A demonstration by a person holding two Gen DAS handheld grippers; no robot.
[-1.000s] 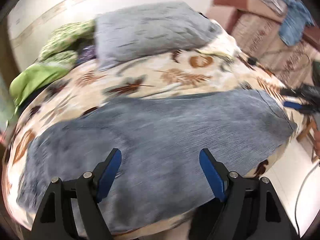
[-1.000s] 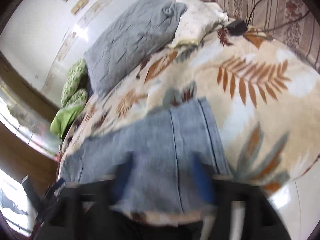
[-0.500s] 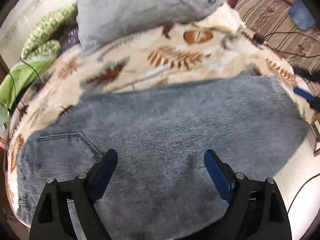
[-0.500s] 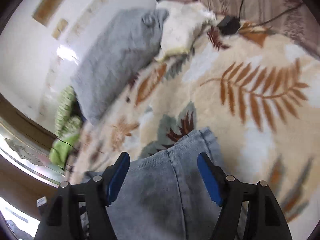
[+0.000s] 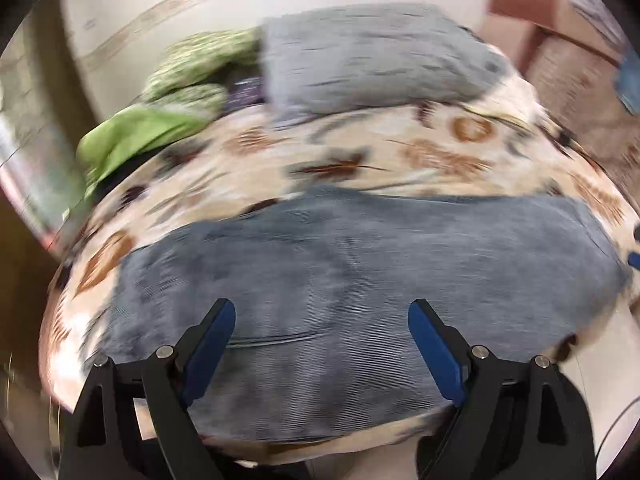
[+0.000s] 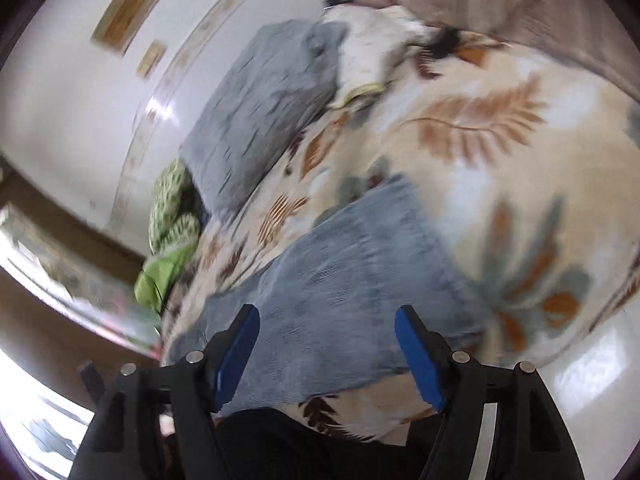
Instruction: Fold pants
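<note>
Both my grippers, left [image 5: 322, 320] and right [image 6: 327, 326], gape empty over the pants [image 5: 360, 280]; limp, heavy denim, so I'd pinch the hem corners.

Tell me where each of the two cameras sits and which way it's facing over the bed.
Left wrist: on the left tool, angled down over the blue pants lying flat on the leaf-print blanket; only its open blue fingers show.
Right wrist: on the right tool, angled down across one end of the pants; open fingers show, with something dark and unclear below.
Shared: pants, blanket, grey pillow, green bedding.
</note>
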